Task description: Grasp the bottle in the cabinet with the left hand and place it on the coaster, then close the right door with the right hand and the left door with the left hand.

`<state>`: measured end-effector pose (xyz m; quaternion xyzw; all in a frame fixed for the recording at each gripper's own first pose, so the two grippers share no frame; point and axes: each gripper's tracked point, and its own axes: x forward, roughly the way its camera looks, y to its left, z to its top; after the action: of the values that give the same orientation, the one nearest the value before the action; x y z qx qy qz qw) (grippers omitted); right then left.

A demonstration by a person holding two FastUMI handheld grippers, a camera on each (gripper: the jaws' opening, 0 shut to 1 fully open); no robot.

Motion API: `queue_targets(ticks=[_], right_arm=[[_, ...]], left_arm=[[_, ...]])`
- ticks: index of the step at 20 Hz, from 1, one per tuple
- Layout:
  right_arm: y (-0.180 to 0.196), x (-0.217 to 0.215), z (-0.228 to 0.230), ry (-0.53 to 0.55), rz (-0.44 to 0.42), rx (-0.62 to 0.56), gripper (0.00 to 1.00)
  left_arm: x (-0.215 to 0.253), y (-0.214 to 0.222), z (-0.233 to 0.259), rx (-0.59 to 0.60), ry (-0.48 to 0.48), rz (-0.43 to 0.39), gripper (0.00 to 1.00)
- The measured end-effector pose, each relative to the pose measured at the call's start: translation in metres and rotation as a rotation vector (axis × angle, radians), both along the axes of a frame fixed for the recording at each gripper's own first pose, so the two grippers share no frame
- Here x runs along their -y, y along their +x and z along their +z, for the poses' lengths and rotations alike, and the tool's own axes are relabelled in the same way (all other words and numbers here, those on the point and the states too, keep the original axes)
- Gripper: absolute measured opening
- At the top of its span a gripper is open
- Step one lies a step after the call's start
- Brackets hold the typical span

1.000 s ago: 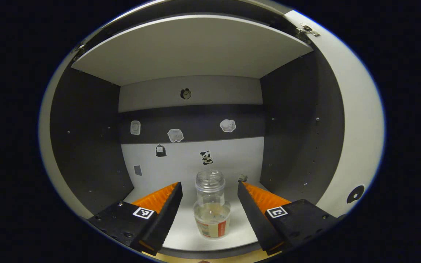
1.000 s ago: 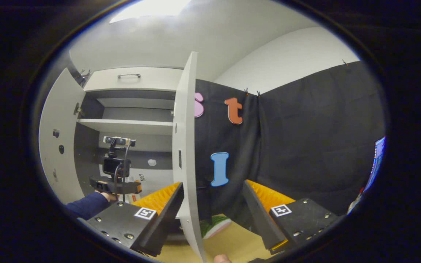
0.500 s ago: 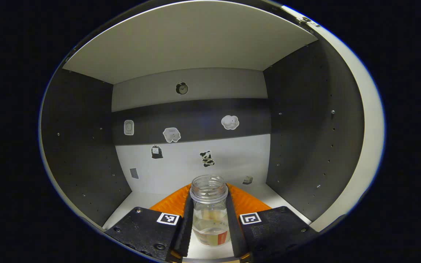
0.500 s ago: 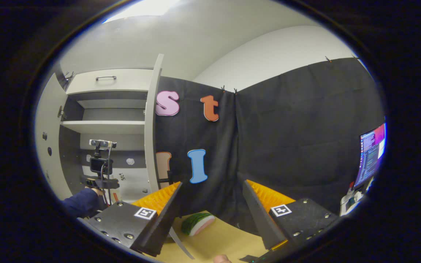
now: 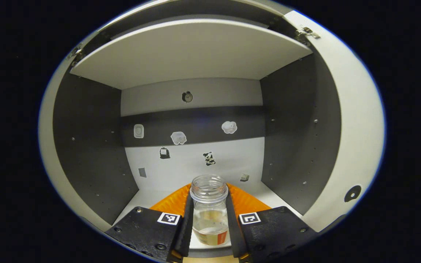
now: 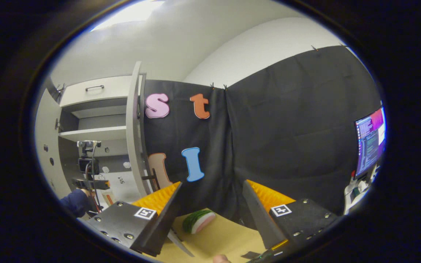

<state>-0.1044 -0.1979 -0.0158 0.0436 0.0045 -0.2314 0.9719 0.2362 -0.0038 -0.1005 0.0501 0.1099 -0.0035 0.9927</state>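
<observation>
A clear, uncapped bottle [image 5: 209, 213] with a red-and-white label stands upright between the fingers of my left gripper [image 5: 209, 189], which is shut on its sides at the front of the cabinet floor [image 5: 148, 197]. A little liquid lies in the bottle's bottom. Both cabinet doors stand open: the right door [image 5: 356, 120] and the left door [image 5: 48, 146] frame the compartment. In the right gripper view my right gripper [image 6: 212, 183] hangs open over the tan table [image 6: 228, 237], holding nothing. The cabinet's right door [image 6: 133, 135] is edge-on to its left, and the left gripper [image 6: 86, 180] reaches into the cabinet.
A shelf [image 5: 192, 51] roofs the compartment, and small stickers dot its back wall [image 5: 196, 164]. A watermelon-slice toy [image 6: 197, 221] lies on the table near the right door. A monitor [image 6: 369, 142] glows at far right. A person's sleeve [image 6: 72, 201] is behind the left gripper.
My left gripper closed on the bottle and has since drawn back a little toward the cabinet's front. The right gripper has swung rightward, away from the right door, still open.
</observation>
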Motion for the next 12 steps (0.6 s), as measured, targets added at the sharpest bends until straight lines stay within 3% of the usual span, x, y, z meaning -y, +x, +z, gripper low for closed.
queue_targets(ticks=[1, 3, 4, 11, 12], right_arm=[[-0.002, 0.002, 0.000, 0.005, 0.004, -0.001, 0.93], [-0.005, 0.005, -0.002, 0.012, 0.018, -0.001, 0.93], [-0.006, 0.006, -0.003, 0.009, 0.026, -0.002, 0.98], [-0.010, 0.019, 0.001, -0.007, 0.116, 0.001, 0.98], [-0.010, 0.021, -0.001, -0.016, 0.129, -0.003, 0.98]], left_arm=[[0.004, -0.010, 0.004, 0.005, -0.002, -0.012, 0.43], [0.012, -0.032, 0.009, 0.011, -0.013, -0.031, 0.45], [0.016, -0.044, 0.011, 0.011, -0.018, -0.038, 0.45], [0.044, -0.114, 0.007, 0.013, -0.037, -0.061, 0.42], [0.048, -0.123, 0.003, 0.009, -0.037, -0.062, 0.47]])
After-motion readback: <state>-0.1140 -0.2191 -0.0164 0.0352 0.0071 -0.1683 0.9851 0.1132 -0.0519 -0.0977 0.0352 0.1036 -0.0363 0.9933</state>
